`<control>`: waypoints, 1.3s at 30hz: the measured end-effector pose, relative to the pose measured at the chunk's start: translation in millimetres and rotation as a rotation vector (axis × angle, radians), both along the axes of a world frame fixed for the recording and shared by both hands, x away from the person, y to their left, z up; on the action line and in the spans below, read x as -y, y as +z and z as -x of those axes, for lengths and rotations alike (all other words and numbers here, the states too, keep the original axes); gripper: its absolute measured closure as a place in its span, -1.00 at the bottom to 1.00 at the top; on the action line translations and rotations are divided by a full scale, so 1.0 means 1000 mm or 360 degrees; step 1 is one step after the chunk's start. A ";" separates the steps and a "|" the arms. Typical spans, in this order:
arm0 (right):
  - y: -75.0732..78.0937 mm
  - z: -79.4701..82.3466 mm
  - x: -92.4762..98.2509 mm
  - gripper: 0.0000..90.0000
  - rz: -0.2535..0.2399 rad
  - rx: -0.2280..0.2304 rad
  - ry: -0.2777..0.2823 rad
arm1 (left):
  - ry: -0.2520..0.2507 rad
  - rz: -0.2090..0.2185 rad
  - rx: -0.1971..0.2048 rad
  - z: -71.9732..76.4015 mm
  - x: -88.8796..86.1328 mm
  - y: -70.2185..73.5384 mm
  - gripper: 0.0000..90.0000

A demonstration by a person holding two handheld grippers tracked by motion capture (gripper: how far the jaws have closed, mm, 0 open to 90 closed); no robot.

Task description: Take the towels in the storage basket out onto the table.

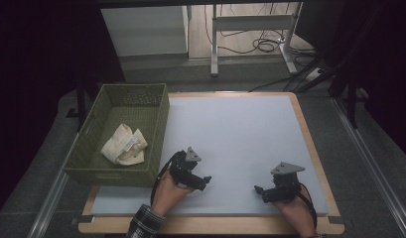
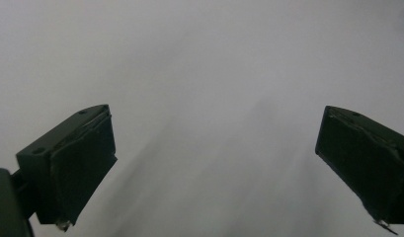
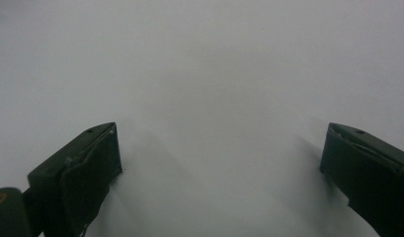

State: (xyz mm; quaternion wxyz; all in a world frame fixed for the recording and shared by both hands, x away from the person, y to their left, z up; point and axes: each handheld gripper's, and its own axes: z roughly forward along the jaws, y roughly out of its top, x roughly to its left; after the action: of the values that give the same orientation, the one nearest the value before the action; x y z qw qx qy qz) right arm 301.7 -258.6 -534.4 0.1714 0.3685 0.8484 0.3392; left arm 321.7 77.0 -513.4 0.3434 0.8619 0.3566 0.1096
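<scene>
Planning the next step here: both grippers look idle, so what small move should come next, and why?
Probably swing the left gripper toward the cloth in the basket. Both grippers are open and hold nothing over the bare mat; the right gripper is farther off.

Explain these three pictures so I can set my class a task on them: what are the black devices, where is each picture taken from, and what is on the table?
A person sits at a table and holds a hand-held clamp in each hand: the left gripper and the right gripper. The high view looks down from above. The two other pictures come from cameras riding on each gripper, looking along its black jaws at the pale grey mat. Both sets of jaws stand wide apart, with nothing between them. At the left of the table stands a green basket with a cream cloth lying inside.
</scene>
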 end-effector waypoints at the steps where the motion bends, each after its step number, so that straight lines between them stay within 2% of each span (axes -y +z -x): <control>1: 0.000 0.000 0.000 -0.95 0.0000 0.0000 0.0000 | 0.0000 0.0000 0.0000 0.000 0.000 0.000 -0.95; 8: 0.000 0.000 0.000 -0.95 0.0000 0.0001 0.0000 | -0.0034 -0.0047 -0.0081 -0.018 0.011 0.009 -0.97; 12: 0.000 0.000 0.000 -0.95 -0.0001 0.0001 0.0000 | -0.0050 -0.0066 -0.0099 -0.025 0.015 0.014 -0.97; 14: 0.000 0.000 0.000 -0.95 -0.0001 0.0001 0.0000 | -0.0071 -0.0066 -0.0132 -0.032 0.018 0.022 -0.97; 20: 0.000 0.000 0.000 -0.95 0.0000 0.0004 0.0002 | -0.0088 -0.0089 -0.0177 -0.046 0.019 0.039 -0.96; 25: 0.000 0.000 0.000 -0.95 0.0000 0.0004 0.0002 | -0.0089 -0.0119 -0.0223 -0.057 0.014 0.054 -0.96; 29: 0.000 0.000 0.000 -0.95 -0.0002 0.0006 0.0002 | -0.0073 -0.0166 -0.0210 -0.063 0.007 0.068 -0.96; 33: 0.000 0.000 0.000 -0.95 -0.0003 0.0005 0.0001 | -0.0058 -0.0174 -0.0216 -0.066 0.000 0.078 -0.95; 34: 0.000 0.000 0.000 -0.95 -0.0003 0.0005 0.0001 | -0.0043 -0.0211 -0.0226 -0.069 -0.004 0.083 -0.94; 39: 0.000 0.000 0.000 -0.95 -0.0003 0.0006 0.0001 | -0.0001 -0.0261 -0.0219 -0.074 -0.016 0.094 -0.92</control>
State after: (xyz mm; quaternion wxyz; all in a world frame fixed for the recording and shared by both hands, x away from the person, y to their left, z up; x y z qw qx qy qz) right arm 301.7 -258.7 -534.7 0.1724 0.3678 0.8479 0.3408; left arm 395.9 92.8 -419.3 0.2466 0.8927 0.3688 0.0788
